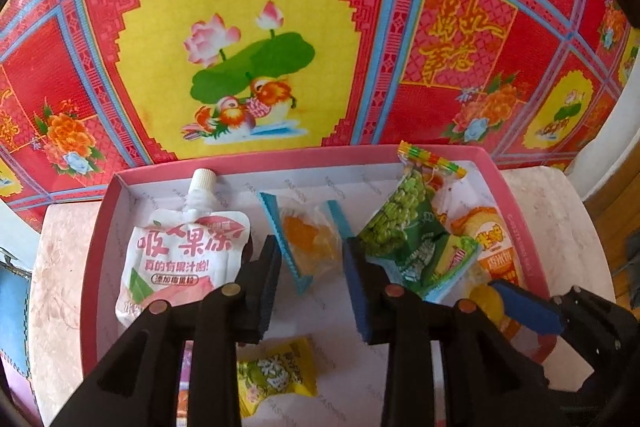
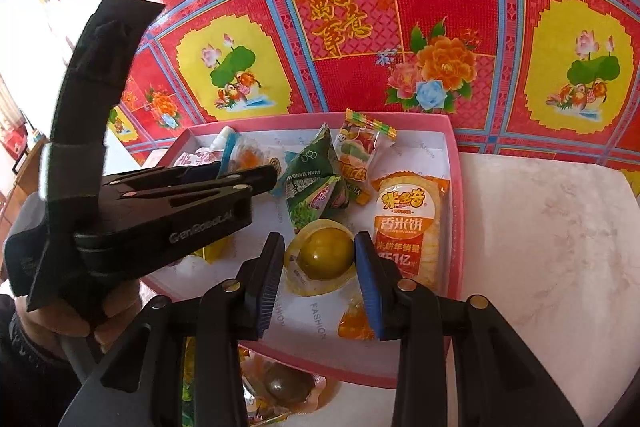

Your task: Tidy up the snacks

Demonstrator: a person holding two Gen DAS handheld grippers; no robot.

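A pink-rimmed white tray [image 1: 92, 287] holds the snacks. In the left wrist view my left gripper [image 1: 314, 267] stands open low over the tray. An orange candy in a clear wrapper with blue ends [image 1: 308, 243] lies between its fingertips, and the pads do not press on it. A white spouted drink pouch [image 1: 180, 251] lies to the left of that gripper and a green packet [image 1: 400, 239] to its right. In the right wrist view my right gripper [image 2: 318, 267] is shut on a yellow jelly cup [image 2: 324, 255] just above the tray floor, beside an orange rice-cracker pack [image 2: 412, 227].
A yellow-green wrapped candy [image 1: 276, 375] lies near the tray's front. More snacks [image 2: 288, 387] sit outside the tray's near rim. The tray rests on a pale marble table [image 2: 540, 247] against a red and yellow patterned wall. A hand [image 2: 60, 323] holds the left gripper [image 2: 256, 179].
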